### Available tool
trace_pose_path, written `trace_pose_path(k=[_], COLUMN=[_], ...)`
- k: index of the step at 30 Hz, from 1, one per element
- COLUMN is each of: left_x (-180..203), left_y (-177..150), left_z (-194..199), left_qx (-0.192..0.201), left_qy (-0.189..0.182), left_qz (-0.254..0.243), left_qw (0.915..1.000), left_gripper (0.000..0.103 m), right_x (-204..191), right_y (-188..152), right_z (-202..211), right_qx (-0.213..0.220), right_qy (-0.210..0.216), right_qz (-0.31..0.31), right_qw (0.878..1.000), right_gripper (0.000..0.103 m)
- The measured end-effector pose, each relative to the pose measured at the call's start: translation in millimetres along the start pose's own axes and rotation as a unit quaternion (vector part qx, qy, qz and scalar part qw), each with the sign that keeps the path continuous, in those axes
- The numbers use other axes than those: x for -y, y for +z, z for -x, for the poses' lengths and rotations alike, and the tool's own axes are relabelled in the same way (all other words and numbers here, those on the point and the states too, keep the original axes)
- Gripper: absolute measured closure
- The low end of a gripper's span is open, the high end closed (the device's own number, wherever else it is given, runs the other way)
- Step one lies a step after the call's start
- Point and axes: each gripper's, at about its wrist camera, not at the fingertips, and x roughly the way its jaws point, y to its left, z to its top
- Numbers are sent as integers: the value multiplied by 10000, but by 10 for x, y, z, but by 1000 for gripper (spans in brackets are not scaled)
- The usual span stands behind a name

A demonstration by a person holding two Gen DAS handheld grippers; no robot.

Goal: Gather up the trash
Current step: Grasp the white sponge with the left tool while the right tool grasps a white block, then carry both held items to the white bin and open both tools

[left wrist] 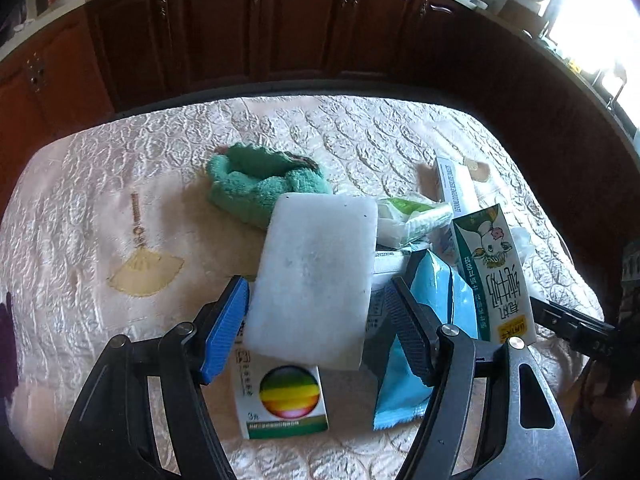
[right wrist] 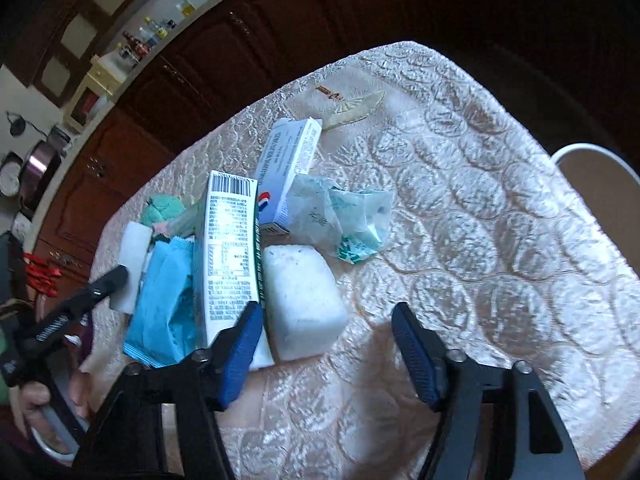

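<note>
- White sponge (left wrist: 314,280): flat slab on the near-left of the trash heap, propped over a small box (left wrist: 284,396) with a rainbow ball print; broad face turned up toward the left camera.
- Long axis: ran from the near edge away toward the green towel (left wrist: 260,188), leaning slightly right; far end apparently resting on the heap, near end seemingly raised.
- Left gripper (left wrist: 317,280): spread wide, straddling the sponge across its short side; left blue pad touching one edge, other finger just short of the opposite edge; not yet clamped.
- Step judged in hand: taking the sponge. Best done by centring it between both pads before closing, squeezing gently because foam likely gives, and lifting straight up to avoid dragging the blue wrapper (left wrist: 432,320) alongside.
- Right gripper (right wrist: 327,308): released, holding nothing, low over the tablecloth (right wrist: 480,208); left finger beside the milk carton (right wrist: 230,256).
- Nearby: second white block (right wrist: 304,300), long box (right wrist: 288,168), crumpled clear bag (right wrist: 344,216).
- Beyond: dark wooden cabinets (left wrist: 248,28).
</note>
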Motion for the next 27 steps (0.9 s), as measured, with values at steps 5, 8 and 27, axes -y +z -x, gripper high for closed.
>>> trace_pose_path(k=[5,8,27], left_x=[-71,-106,626], left_y=[-22,-35,28], left_z=[69,243,1018], left_qx=[91,295,1131], left_qy=[-130,-109,-110], left_qz=[135,127,-576], left_qw=[9998,9994,9919], left_gripper=[48,48,48], right_x=[-75,-139,-444], right_y=[-16,-32,-34], right_z=[-26,114,1166], right_qx=[-8,161,1303], right_qy=[182,127,229], right_qz=[145,324,746], right_qw=[9997,9993,9884], right_gripper=[72,73,74])
